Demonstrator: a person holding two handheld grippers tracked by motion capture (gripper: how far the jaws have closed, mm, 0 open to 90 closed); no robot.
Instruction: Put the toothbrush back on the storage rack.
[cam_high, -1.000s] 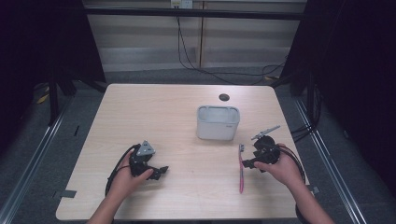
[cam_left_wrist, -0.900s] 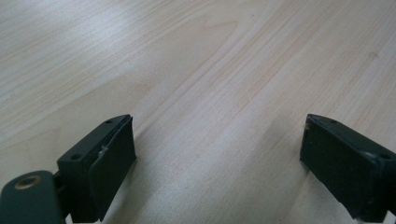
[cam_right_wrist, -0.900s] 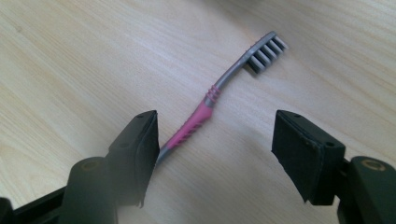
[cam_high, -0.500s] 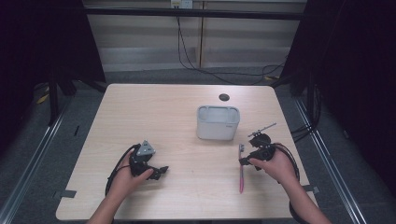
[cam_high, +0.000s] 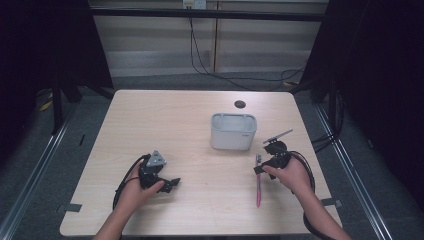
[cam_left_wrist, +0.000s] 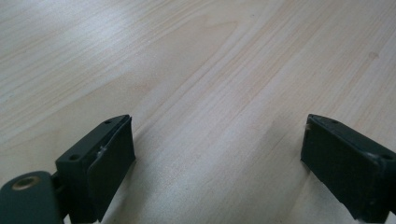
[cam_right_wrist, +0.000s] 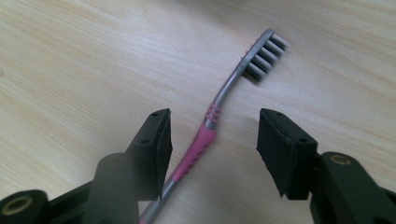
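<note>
Right tongs (cam_right_wrist: 212, 140), just closing, straddle the toothbrush (cam_right_wrist: 219, 109) off-centre (left tongs (cam_left_wrist: 217, 154) apart, idle), so it could skid across the surface (cam_high: 180, 125).

The desk (cam_high: 165, 120) is pale wood grain with a smooth, faintly sheeny finish. The toothbrush (cam_right_wrist: 211, 122) looks plastic (pink ribbed grip, grey glossy neck). The container (cam_high: 233, 131) is matt pale plastic.

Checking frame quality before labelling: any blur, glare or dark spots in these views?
High view: table evenly lit, surroundings dark, soft overall. Right gripper view: toothbrush sharp, near left jaw blurred. Left gripper view: far wood soft, faint sheen at top.
</note>
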